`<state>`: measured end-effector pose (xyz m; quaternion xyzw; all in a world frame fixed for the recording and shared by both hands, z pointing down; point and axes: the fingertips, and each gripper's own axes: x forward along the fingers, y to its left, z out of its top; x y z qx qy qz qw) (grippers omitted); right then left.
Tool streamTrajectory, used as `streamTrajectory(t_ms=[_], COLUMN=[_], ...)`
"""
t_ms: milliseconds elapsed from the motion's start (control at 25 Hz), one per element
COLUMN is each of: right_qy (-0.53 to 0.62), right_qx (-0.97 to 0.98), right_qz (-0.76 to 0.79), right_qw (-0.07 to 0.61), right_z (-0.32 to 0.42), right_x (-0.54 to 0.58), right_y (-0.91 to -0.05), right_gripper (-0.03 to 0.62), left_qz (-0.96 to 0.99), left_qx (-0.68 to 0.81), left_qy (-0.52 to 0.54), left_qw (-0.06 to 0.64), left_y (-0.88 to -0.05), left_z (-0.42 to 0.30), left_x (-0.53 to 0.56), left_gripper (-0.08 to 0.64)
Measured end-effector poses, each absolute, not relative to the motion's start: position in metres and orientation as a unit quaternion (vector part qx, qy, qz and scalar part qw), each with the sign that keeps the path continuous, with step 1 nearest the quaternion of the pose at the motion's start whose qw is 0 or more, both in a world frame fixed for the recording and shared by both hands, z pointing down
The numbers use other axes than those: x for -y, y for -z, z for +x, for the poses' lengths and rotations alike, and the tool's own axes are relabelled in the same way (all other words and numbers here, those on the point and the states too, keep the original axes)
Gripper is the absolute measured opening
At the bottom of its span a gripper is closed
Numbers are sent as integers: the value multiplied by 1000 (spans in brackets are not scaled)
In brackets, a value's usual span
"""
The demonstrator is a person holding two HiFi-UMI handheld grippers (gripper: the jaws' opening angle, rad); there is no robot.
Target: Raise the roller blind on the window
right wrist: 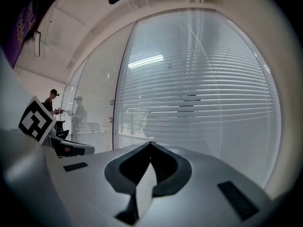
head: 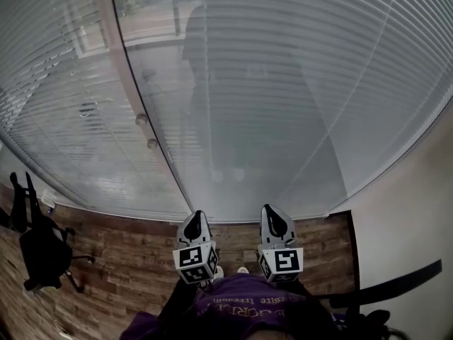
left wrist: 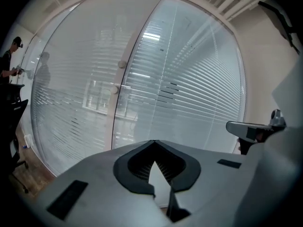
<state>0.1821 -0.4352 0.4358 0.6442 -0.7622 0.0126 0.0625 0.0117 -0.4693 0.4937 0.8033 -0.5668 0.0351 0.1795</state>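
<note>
The slatted blind (head: 283,83) hangs lowered behind a tall glass pane, and it fills the left gripper view (left wrist: 189,79) and the right gripper view (right wrist: 199,103). A thin cord-like line (right wrist: 208,93) runs down in front of the slats. My left gripper (head: 197,215) and right gripper (head: 270,210) sit side by side low in the head view, pointing at the foot of the glass and apart from it. In each gripper view the jaws meet at the tips, left (left wrist: 154,142) and right (right wrist: 151,143), with nothing between them.
A pale post with two round knobs (head: 147,132) divides the panes. A black office chair (head: 42,250) stands on the wooden floor (head: 127,253) at left. A white wall (head: 410,211) closes the right side. A person (right wrist: 52,100) stands far off to the left.
</note>
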Motion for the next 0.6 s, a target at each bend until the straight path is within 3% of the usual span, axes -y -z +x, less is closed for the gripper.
streamTrajectory(t_ms=[600], right_qy=[-18], right_qx=[754], right_qz=[653], right_qw=[65], right_z=[193], right_x=[427], right_y=[-442], right_gripper=[-2], left_qz=[819], left_qx=[548], left_qy=[-60], left_qw=[159], left_y=[-500], left_z=[27], left_x=[465], left_gripper=[0])
